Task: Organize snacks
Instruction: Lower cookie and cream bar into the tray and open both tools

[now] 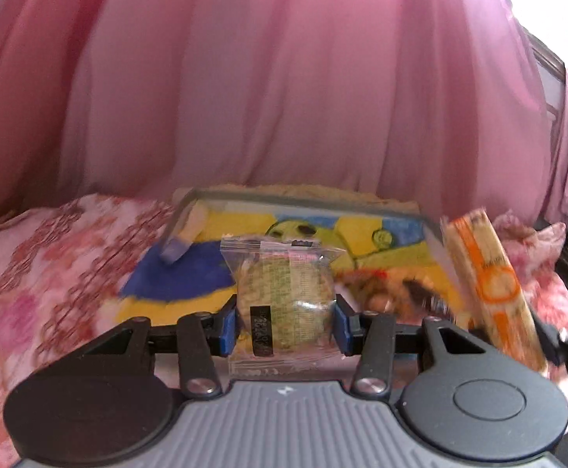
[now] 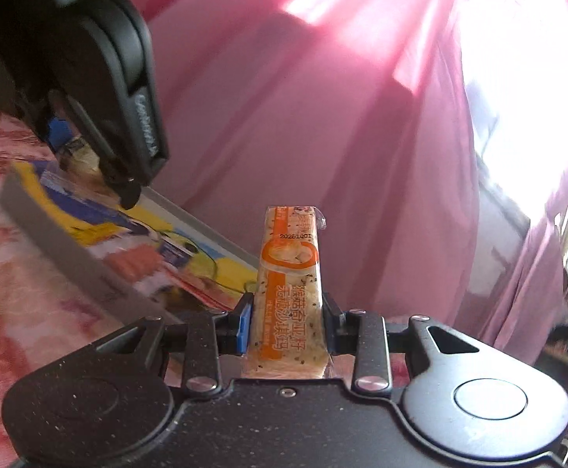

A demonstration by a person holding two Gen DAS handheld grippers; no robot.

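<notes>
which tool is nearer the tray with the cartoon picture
Left. The left tool holds a round snack right at the tray; the right tool sits beside it.

Left claw (image 2: 100, 124) blocks tray (image 2: 50, 218) from right; curtain (image 1: 284, 78) walls far side.

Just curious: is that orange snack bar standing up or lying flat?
Upright: the orange snack bar stands on end, clamped by the right gripper.

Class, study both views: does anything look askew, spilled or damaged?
Nothing stands out. The left gripper holds a round snack packet and the right gripper a long orange-printed bar, both intact, above the tray.
</notes>
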